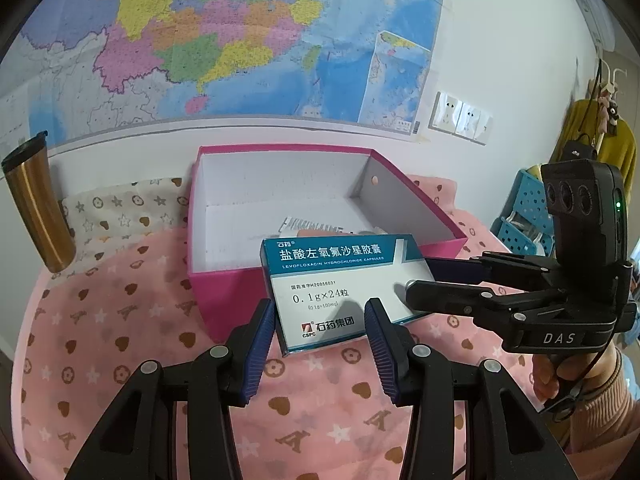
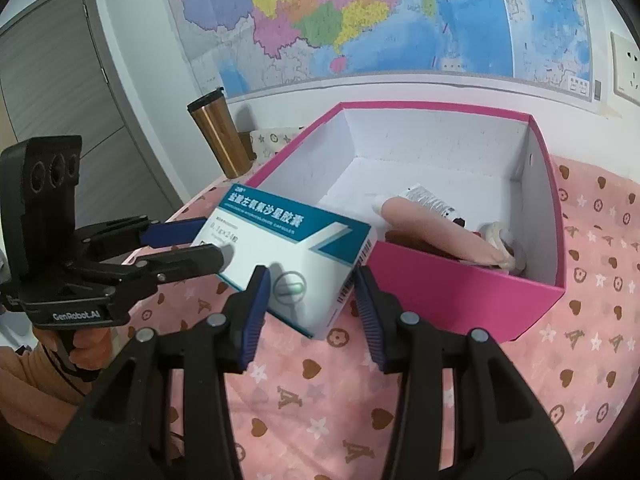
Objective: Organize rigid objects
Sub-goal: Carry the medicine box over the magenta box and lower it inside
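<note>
Both tongs, left [image 1: 320,316] and right [image 2: 310,284], pinch the capsule box [image 1: 344,288] against the pink storage box's [image 1: 224,300] front wall; next, lift it in.

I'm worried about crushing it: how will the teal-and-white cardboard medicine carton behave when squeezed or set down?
The teal-and-white cardboard medicine carton is flat and thin-walled, so it is probably light and may dent under a hard squeeze. Its smooth printed faces might slip on the ribbed blue fingers. Having flat sides, it should not roll; tilted against the pink box, it could slide.
</note>
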`<state>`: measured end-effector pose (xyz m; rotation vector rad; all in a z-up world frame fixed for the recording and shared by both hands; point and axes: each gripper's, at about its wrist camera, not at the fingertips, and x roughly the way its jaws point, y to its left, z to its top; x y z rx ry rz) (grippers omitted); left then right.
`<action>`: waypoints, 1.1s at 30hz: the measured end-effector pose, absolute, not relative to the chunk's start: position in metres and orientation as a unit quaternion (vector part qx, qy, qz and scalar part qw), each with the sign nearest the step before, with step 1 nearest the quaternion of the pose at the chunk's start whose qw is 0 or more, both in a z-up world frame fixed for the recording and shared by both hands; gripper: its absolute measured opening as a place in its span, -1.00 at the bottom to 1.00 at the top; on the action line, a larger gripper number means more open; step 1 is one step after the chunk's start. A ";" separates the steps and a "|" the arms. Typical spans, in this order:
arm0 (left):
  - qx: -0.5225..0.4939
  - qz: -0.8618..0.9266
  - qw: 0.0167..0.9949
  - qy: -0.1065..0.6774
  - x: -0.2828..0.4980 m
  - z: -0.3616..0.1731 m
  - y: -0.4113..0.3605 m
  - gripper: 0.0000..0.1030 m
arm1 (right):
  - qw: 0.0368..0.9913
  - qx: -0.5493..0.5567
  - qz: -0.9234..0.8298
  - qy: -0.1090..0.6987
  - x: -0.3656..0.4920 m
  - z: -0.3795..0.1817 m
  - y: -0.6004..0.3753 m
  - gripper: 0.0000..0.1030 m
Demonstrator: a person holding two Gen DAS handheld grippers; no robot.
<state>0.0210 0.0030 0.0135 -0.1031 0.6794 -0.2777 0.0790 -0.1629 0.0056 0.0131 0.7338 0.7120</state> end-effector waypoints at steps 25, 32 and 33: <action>-0.047 -0.129 0.937 0.320 0.037 0.023 0.007 -0.11 | 0.881 0.000 0.338 0.331 0.091 0.015 -0.161 -0.09; -0.048 -0.128 0.938 0.319 0.040 0.024 0.008 -0.11 | 0.881 -0.001 0.340 0.330 0.093 0.015 -0.160 -0.09; -0.047 -0.128 0.938 0.318 0.040 0.024 0.008 -0.11 | 0.881 -0.001 0.340 0.330 0.093 0.015 -0.160 -0.09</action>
